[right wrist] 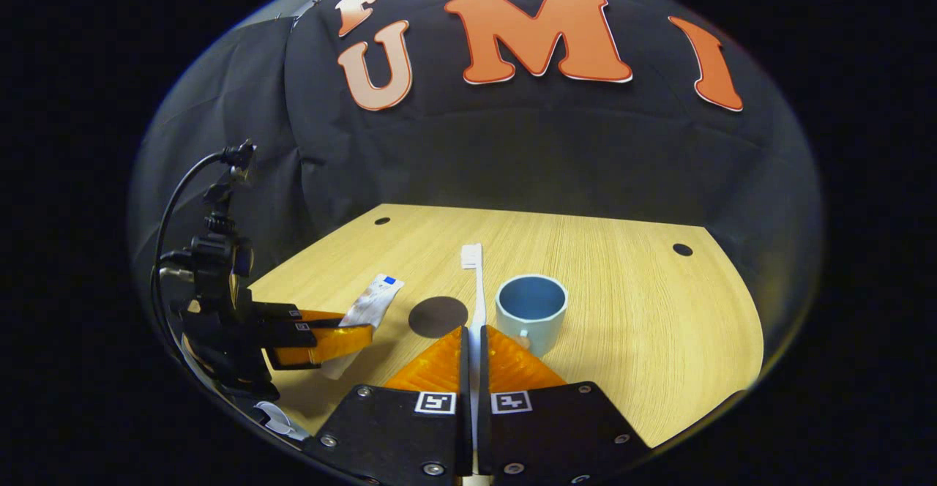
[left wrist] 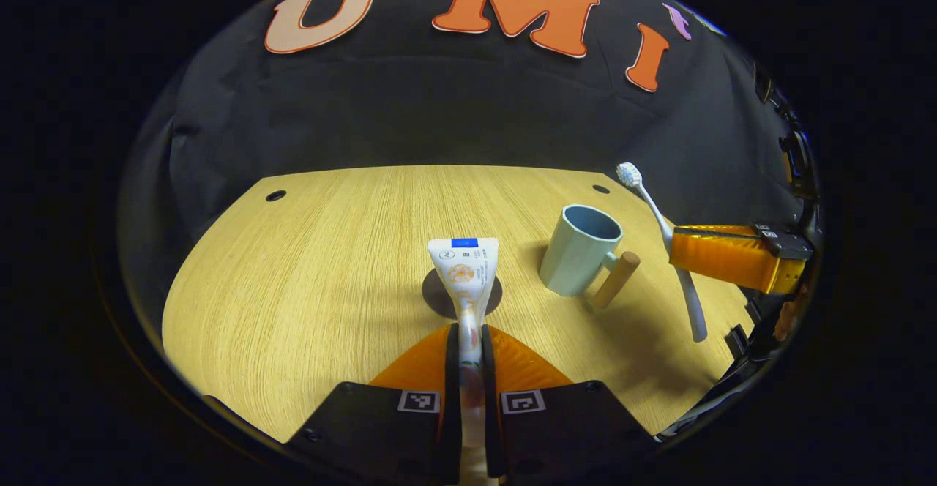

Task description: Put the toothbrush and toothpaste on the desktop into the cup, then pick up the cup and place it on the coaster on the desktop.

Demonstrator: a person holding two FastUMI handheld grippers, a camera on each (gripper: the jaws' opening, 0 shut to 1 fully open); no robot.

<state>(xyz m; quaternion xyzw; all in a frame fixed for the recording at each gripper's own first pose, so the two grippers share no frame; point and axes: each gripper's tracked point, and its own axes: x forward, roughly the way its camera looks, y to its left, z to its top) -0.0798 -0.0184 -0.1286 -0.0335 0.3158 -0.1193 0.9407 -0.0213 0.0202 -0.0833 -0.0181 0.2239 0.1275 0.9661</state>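
In the left gripper view, the left gripper [left wrist: 469, 339] pinches the toothpaste [left wrist: 465, 274] between both fingers, the tube raised over the dark coaster [left wrist: 439, 297] on the desk [left wrist: 307, 281]. Further right stands the cup [left wrist: 578, 250], its wooden handle [left wrist: 616, 279] visible here. At the far right the right gripper [left wrist: 677, 252] clamps the toothbrush [left wrist: 662, 233], bristles up. The right gripper view looks down into the cup's [right wrist: 531, 312] blue inside, with the toothbrush [right wrist: 474, 281] level and pointing forward.

We are counting one toothbrush [right wrist: 477, 292], one toothpaste tube [left wrist: 465, 281], one cup [right wrist: 531, 310], one coaster [right wrist: 437, 316], and two grippers, left [left wrist: 468, 339] and right [right wrist: 472, 339], over one bench [right wrist: 629, 325].
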